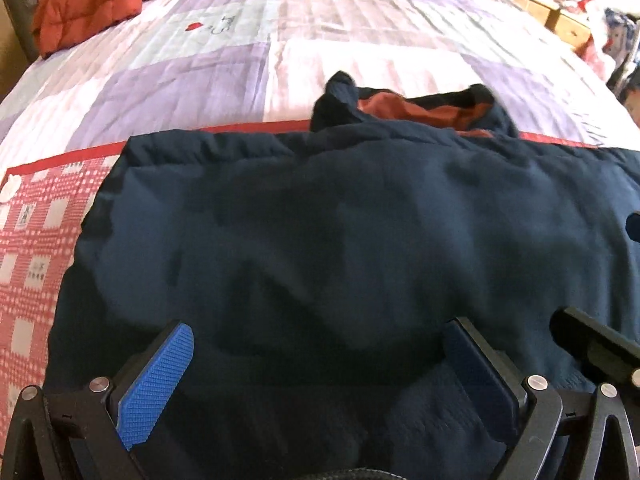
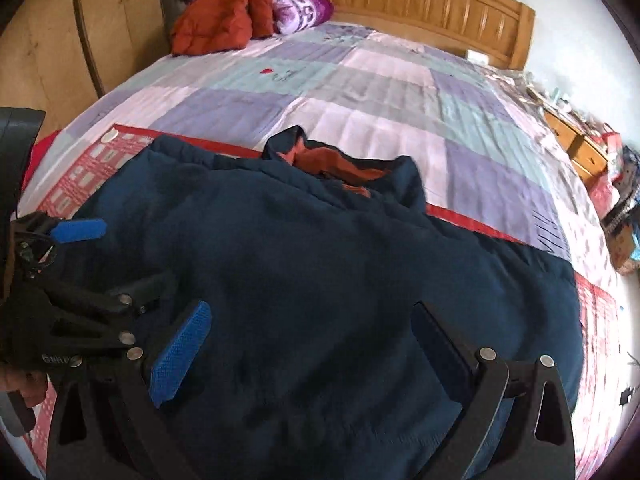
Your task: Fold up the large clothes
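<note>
On the bed (image 2: 360, 92) lies a navy jacket (image 2: 320, 280) (collar far side), left claw (image 1: 320, 380) and right claw (image 2: 316, 344) both spread apart above its near hem, likely poised to grab for a fold.

a: the jacket (image 1: 340, 220) is dark navy, and the lining at its collar (image 1: 420, 110) shows rust orange.

b: the bedspread (image 2: 360, 92) under it is a patchwork of lilac, pale pink and mint squares. nearer, there's a red-and-white checked cover (image 1: 36, 240) with a plain red border.

a: the puffy coat (image 2: 216, 24) by the tan wooden headboard (image 2: 420, 0) is orange-red, the pillow (image 2: 302, 10) purple and white. the gripper pads (image 2: 180, 354) are bright blue on black frames.
</note>
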Demonstrator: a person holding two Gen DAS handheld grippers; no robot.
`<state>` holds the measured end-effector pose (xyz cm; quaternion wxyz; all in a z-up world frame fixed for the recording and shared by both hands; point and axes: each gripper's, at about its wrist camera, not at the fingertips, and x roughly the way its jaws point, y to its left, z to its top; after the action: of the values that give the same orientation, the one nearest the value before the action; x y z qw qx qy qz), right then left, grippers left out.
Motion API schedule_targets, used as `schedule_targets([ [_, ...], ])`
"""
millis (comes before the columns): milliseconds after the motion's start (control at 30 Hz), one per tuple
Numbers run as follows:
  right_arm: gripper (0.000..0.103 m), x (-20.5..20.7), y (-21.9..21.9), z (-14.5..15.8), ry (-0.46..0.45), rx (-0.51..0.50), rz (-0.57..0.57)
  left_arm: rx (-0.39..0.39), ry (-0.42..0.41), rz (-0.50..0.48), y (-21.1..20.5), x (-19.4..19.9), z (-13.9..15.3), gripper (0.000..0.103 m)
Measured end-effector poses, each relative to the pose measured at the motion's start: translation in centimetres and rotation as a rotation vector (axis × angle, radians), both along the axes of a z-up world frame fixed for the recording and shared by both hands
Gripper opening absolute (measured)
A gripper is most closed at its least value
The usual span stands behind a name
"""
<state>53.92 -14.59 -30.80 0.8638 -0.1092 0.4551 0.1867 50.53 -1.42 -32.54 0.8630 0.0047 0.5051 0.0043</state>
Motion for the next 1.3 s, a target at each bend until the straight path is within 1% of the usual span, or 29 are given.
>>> schedule_targets([
  [67,0.102,0.9,0.5,-0.6,0.009,-0.012,0.015,-0.009,0.003,0.013,0.4,0.8,-0.5,0.103],
  [167,0.102,2.1,0.4,-1.9,0.025,-0.032,0.019,0.004,0.004,0.007,0.5,1.8,-1.0,0.103],
  [300,0.102,3.4,-0.9,-2.7,0.031,-0.016,0.025,0.024,-0.001,-0.002,0.5,3.2,-1.8,0.103],
  [467,0.102,5.4,-3.8,-3.2,0.033,-0.007,-0.041,0.025,0.000,-0.007,1.6,4.9,-2.5,0.103],
  [567,0.102,7.0,-7.2,-3.8,0.038,-0.044,-0.107,0.020,0.005,0.020,3.8,5.8,-3.0,0.103],
  [600,0.102,7.4,-8.4,-3.8,0.044,-0.032,-0.128,0.008,0.010,0.041,5.0,6.2,-3.2,0.103],
  [633,0.102,7.8,-10.2,-3.8,0.050,-0.025,-0.159,0.013,0.013,0.065,6.0,6.4,-3.3,0.103],
  [667,0.102,8.2,-11.9,-3.9,0.055,-0.030,-0.194,0.014,0.016,0.094,7.2,6.7,-3.4,0.103],
  [767,0.102,9.3,-17.2,-4.0,0.078,-0.003,-0.313,-0.001,0.041,0.173,11.0,7.7,-4.0,0.103],
  [800,0.102,9.5,-18.6,-4.0,0.083,0.002,-0.349,-0.027,0.047,0.172,11.6,7.8,-4.3,0.103],
  [833,0.102,9.6,-20.3,-4.1,0.090,0.013,-0.392,-0.024,0.056,0.165,11.7,8.1,-4.4,0.103],
  [867,0.102,9.7,-21.6,-4.3,0.101,0.024,-0.417,0.010,0.049,0.154,11.3,8.2,-4.3,0.103],
  [900,0.102,9.8,-22.8,-4.8,0.124,-0.012,-0.472,0.022,0.037,0.157,11.1,8.2,-4.1,0.103],
  [933,0.102,9.6,-24.1,-4.8,0.132,0.019,-0.503,0.017,0.020,0.168,11.2,8.1,-3.9,0.103],
  [967,0.102,9.2,-25.6,-4.8,0.131,0.056,-0.558,0.008,0.007,0.173,11.3,7.9,-4.0,0.103],
  [1000,0.102,8.8,-26.6,-4.9,0.135,0.082,-0.583,-0.007,-0.003,0.177,11.5,7.8,-4.1,0.103],
  [1067,0.102,8.5,-27.2,-5.6,0.159,0.109,-0.573,-0.029,-0.019,0.188,11.8,7.5,-4.2,0.103],
  [1133,0.102,8.4,-27.3,-5.8,0.158,0.118,-0.575,-0.057,-0.025,0.201,12.2,7.6,-4.1,0.103],
  [1200,0.102,8.3,-27.2,-6.0,0.150,0.111,-0.573,-0.141,-0.038,0.225,13.3,7.5,-3.9,0.103],
  [1267,0.102,8.2,-26.9,-6.0,0.139,0.105,-0.571,-0.164,-0.040,0.213,13.6,7.6,-3.9,0.103],
  [1300,0.102,8.1,-26.8,-6.0,0.130,0.099,-0.565,-0.161,-0.029,0.206,13.5,7.7,-4.0,0.103],
])
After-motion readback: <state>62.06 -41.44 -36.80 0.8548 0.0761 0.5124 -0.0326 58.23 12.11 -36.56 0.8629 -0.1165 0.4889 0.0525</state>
